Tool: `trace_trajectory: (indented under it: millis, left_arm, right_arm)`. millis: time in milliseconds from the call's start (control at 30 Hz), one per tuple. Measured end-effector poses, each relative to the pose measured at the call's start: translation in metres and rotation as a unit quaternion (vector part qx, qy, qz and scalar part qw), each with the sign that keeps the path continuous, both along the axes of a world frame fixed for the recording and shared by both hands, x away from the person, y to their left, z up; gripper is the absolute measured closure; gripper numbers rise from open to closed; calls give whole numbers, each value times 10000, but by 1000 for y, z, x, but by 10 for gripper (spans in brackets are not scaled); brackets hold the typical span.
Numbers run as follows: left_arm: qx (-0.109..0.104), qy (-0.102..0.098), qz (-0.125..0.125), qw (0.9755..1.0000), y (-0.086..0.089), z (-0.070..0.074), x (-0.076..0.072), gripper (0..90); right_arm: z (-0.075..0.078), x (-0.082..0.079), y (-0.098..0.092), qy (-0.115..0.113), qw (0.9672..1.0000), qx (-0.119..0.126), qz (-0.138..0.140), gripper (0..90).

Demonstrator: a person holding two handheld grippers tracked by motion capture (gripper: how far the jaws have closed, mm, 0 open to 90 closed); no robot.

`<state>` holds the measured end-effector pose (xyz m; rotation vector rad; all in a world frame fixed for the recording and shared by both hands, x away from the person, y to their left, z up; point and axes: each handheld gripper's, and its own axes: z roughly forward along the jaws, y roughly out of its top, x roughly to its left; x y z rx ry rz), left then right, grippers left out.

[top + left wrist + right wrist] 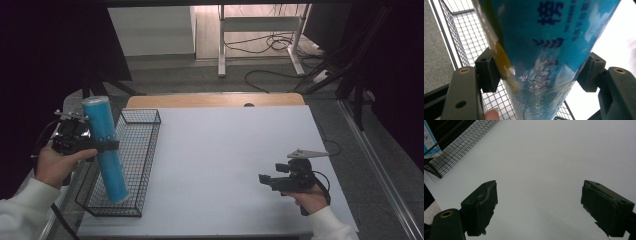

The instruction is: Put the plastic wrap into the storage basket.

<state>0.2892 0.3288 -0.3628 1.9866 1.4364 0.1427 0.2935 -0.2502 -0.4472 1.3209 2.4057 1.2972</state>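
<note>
Your right tool (263, 179) rests low over the white worktop (225, 160), well apart from the black wire basket (145, 150), its jaws released with nothing between them. Your left tool (107, 146) is clenched on the tall blue plastic-wrapped cylinder (106, 147) around its middle. The cylinder is tilted, its lower end inside the basket near the basket's front end, its top leaning out over the basket's left rim.

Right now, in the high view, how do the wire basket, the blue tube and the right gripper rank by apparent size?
1. Wire basket, largest.
2. Blue tube, held tilted above the basket, so nearer the camera.
3. Right gripper, smallest.
</note>
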Motion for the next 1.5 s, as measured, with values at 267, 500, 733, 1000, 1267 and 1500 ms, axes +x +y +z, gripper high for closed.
trace_trajectory:
  millis: [267,500,733,1000,1267,1500]
  left_arm:
    - [125,229,-50,9996,-7,-19,12,321]
    - [125,334,-16,9994,-11,-30,23,320]
    - [-127,364,299,9988,-9,-42,39,319]
    - [-363,458,589,9965,-6,-59,58,319]
    - [-391,648,897,9931,-11,-77,75,318]
    - [-304,781,993,9915,-18,-91,88,317]
  right_arm:
    - [-1,-1,0,16,10000,-16,22,142]
    - [-2,0,1,32,10000,-22,15,142]
    - [-2,0,0,53,10000,-31,-14,142]
    - [-6,2,1,81,9999,-69,-12,141]
    - [-8,3,1,124,9999,-85,-56,141]
    - [-9,3,0,127,9999,-93,-66,141]
